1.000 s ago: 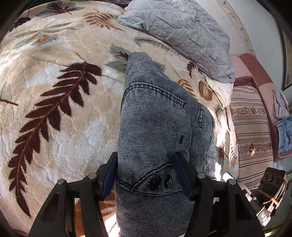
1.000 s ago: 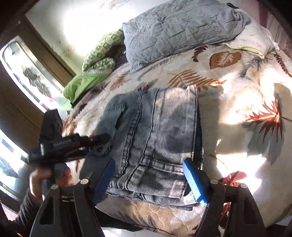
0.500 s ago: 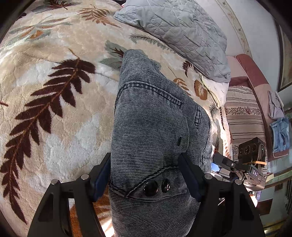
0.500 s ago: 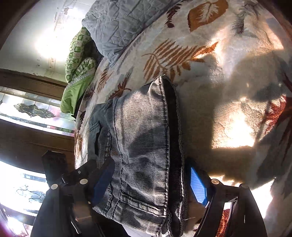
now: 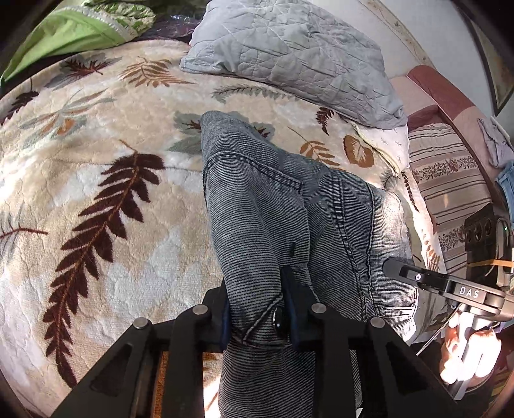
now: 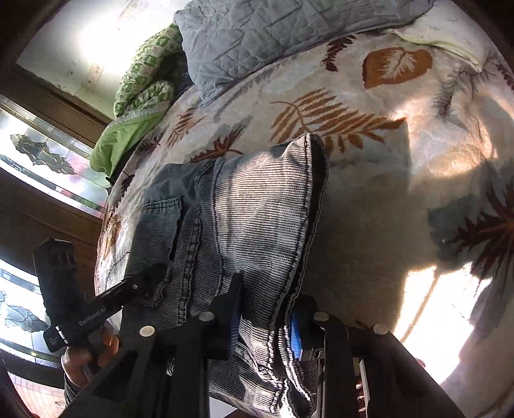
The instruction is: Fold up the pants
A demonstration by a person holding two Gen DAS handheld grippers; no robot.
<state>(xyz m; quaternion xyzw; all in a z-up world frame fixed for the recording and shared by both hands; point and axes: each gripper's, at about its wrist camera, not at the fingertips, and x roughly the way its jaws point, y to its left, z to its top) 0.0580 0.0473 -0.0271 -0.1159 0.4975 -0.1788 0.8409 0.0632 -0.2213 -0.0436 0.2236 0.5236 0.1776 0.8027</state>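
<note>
Grey-blue corduroy-striped denim pants [image 5: 289,205] lie folded on a leaf-patterned blanket [image 5: 96,193]. My left gripper [image 5: 257,308] is closing its jaws, and its blue pads pinch the waistband corner near the dark buttons. In the right wrist view the same pants [image 6: 257,218] bunch up, and my right gripper [image 6: 266,321] is closing on their near folded edge, denim squeezed between the pads. Each gripper shows in the other's view: the right gripper [image 5: 417,276] at the pants' right edge, the left gripper [image 6: 138,286] at their left edge, each held by a hand.
A grey quilted pillow [image 5: 289,54] lies at the far side of the bed. A green cloth [image 5: 64,29] is bunched at the far left. A striped cushion [image 5: 449,180] and more clothes sit to the right. Dark wooden window frames [image 6: 48,180] stand beyond the bed.
Both grippers went from open around the pants' near edge to closed on the denim. The fabric now bunches between the pads. The right gripper moved in closer to the pants.
</note>
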